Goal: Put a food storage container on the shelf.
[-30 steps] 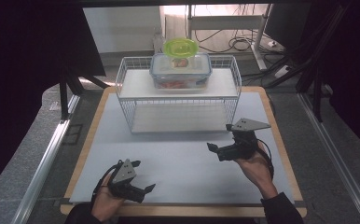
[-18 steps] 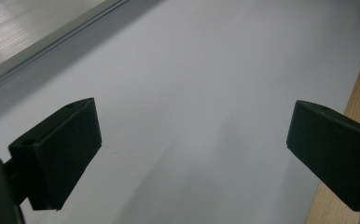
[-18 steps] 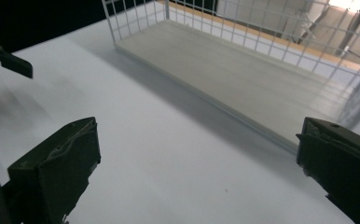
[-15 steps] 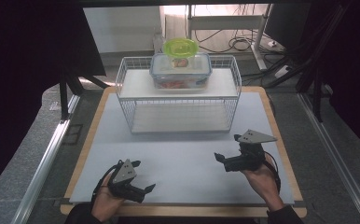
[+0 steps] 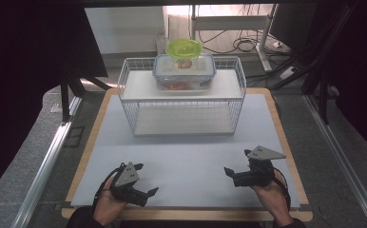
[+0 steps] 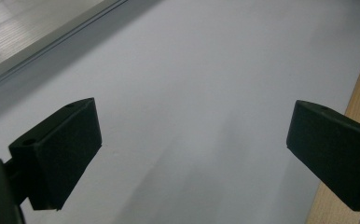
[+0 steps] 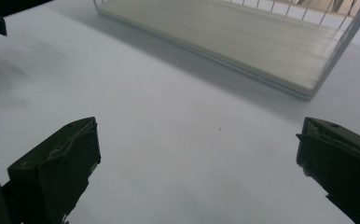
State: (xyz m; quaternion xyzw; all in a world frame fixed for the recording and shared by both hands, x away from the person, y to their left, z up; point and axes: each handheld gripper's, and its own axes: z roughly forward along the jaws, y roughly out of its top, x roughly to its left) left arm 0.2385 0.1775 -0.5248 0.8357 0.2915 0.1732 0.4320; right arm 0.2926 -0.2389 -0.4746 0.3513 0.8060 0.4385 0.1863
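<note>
- left gripper (image 5: 143, 183): low at the near-left of the white mat (image 5: 191, 156), jaws spread wide with nothing between them; in the left gripper view both black pads (image 6: 59, 151) sit far apart over bare mat, wooden table edge (image 6: 355, 107) at the right
- right gripper (image 5: 229, 175): near-right of the mat, held in the person's right hand (image 5: 269, 192); jaws spread wide, nothing between them; grey three-cornered plate (image 5: 265, 153) on top; right gripper view looks across the mat toward the lower shelf board (image 7: 243, 37) of the rack
- wire rack (image 5: 181, 102): white, two-tier, at the far middle of the mat; well apart from both grippers, farther up the table and between them left to right
- clear food container (image 5: 184, 72): blue-rimmed lid on, sits on the rack's top shelf, centre-right; reddish contents visible, cannot tell what they are
- green bowl (image 5: 184, 47): lime-coloured, on or just behind the container's far edge; cannot tell which
- neither gripper touches the rack, container or bowl; open mat lies between them and the rack
</note>
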